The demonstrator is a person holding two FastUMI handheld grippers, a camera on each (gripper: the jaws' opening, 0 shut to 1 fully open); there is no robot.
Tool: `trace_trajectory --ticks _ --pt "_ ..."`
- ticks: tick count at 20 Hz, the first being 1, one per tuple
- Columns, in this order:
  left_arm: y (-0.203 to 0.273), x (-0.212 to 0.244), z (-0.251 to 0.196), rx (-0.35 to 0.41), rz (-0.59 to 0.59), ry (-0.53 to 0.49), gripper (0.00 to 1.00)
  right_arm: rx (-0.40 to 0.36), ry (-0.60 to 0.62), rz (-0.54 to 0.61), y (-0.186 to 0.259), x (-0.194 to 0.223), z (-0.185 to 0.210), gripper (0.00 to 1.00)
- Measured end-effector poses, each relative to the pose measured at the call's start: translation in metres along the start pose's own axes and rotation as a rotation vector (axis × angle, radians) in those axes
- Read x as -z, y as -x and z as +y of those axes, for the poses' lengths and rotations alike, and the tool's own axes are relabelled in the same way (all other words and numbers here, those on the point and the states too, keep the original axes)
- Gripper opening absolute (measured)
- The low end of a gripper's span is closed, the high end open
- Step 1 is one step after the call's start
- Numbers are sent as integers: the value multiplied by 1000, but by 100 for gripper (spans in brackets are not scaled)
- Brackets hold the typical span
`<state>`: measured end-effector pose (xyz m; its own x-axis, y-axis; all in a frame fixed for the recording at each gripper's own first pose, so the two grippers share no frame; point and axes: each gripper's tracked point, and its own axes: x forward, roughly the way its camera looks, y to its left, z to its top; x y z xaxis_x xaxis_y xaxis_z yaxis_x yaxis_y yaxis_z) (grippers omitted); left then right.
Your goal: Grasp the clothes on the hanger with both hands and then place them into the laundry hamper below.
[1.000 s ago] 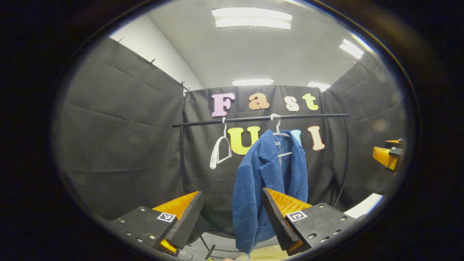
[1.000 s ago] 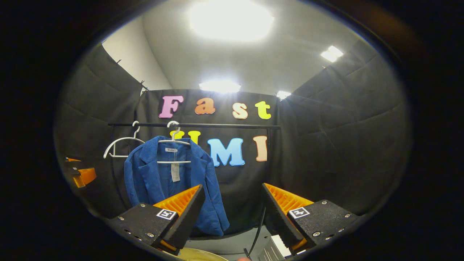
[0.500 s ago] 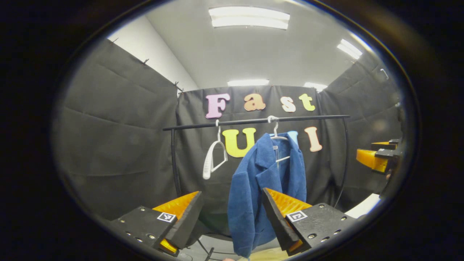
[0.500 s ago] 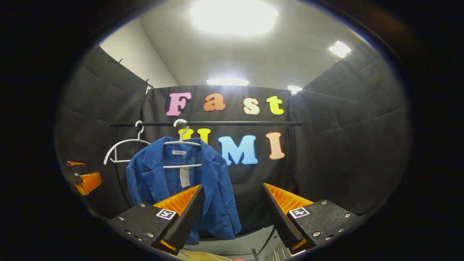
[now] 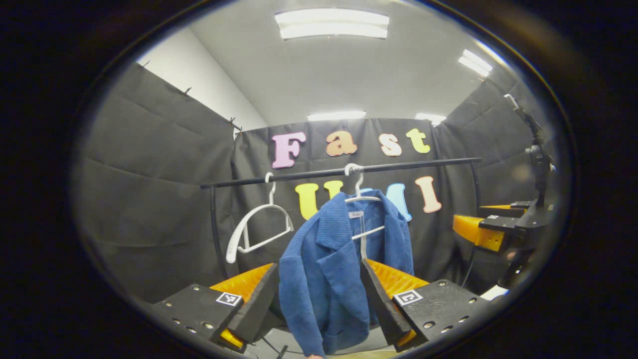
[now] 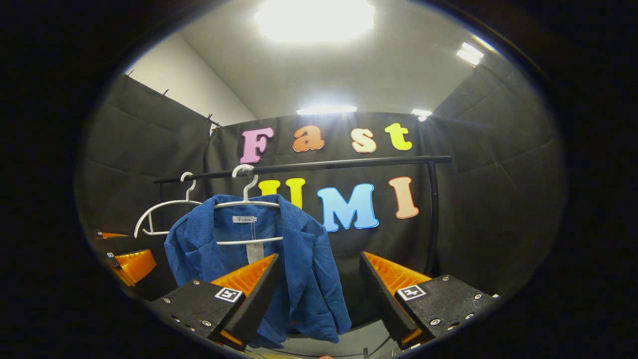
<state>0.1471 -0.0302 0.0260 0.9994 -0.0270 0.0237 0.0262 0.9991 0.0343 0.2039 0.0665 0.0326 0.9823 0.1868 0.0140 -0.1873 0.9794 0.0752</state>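
Grippers first: left gripper [image 5: 319, 299] has its two fingers spread wide, nothing between the pads in contact that I can confirm. In the left gripper view the blue corduroy jacket [image 5: 326, 279] fills the gap between the fingers, but it looks to hang beyond the tips; can't tell if it touches either one. Right gripper [image 6: 319, 299] is also spread wide and holds nothing. In the right gripper view the jacket's hem sits just behind and above its left-hand finger, and the gap between the two fingers is mostly dark wall.

Count so far: 2 grippers, 1 jacket, 2 white hangers, 1 rail.

The jacket is on white hanger [image 6: 247, 202], hooked over the black rail [image 6: 349, 163], ahead of and above both grippers. It hangs front open, collar label and a paper tag [image 6: 254, 252] visible inside in the right gripper view. Empty white hanger [image 5: 256, 229] hangs on the same rail, just to the left of the jacket, tilted in the left gripper view.

Each camera also catches the other gripper off to the side: right one at the far right edge of the left gripper view, left one at the low left edge of the right gripper view.

Farthest: rail's two uprights, black cloth wall behind.
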Motion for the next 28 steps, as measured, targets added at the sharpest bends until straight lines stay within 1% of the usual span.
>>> trace_trajectory --ticks 1,2,3,4,7,8,9,17,21,22,25,26,28 --pt "-5 1 -6 -2 4 -1 93 -11 -8 -1 -7 1 -1 95" --pt "-11 1 -11 -7 5 -5 93 -24 -16 -1 -14 2 -1 96" --pt "-18 0 -16 -8 4 -9 93 -38 -22 -1 -21 4 -1 95" --pt "-25 0 -21 -12 4 -12 93 -46 -28 -2 -28 3 -2 97" --pt "-46 7 -34 -24 17 -8 93 -79 -49 -9 -47 5 -1 96" --pt "-53 9 -39 -28 22 -4 94 -89 -56 -11 -54 6 -2 96" --pt "-60 13 -40 -35 26 -3 93 -102 -63 -13 -60 7 0 96" --pt "-97 42 -37 -126 83 1 92 -197 -71 4 -111 26 14 96" --pt "-113 56 -36 -158 101 3 94 -244 -76 12 -134 36 27 95" --pt "-117 60 -36 -168 110 3 93 -253 -72 14 -140 38 30 95" --pt "-128 71 -34 -190 131 -1 93 -279 -59 27 -153 51 41 95" --pt "-131 74 -32 -199 135 -5 94 -287 -56 32 -157 55 44 95" --pt "-136 77 -29 -220 141 -15 93 -292 -47 47 -165 66 48 95"
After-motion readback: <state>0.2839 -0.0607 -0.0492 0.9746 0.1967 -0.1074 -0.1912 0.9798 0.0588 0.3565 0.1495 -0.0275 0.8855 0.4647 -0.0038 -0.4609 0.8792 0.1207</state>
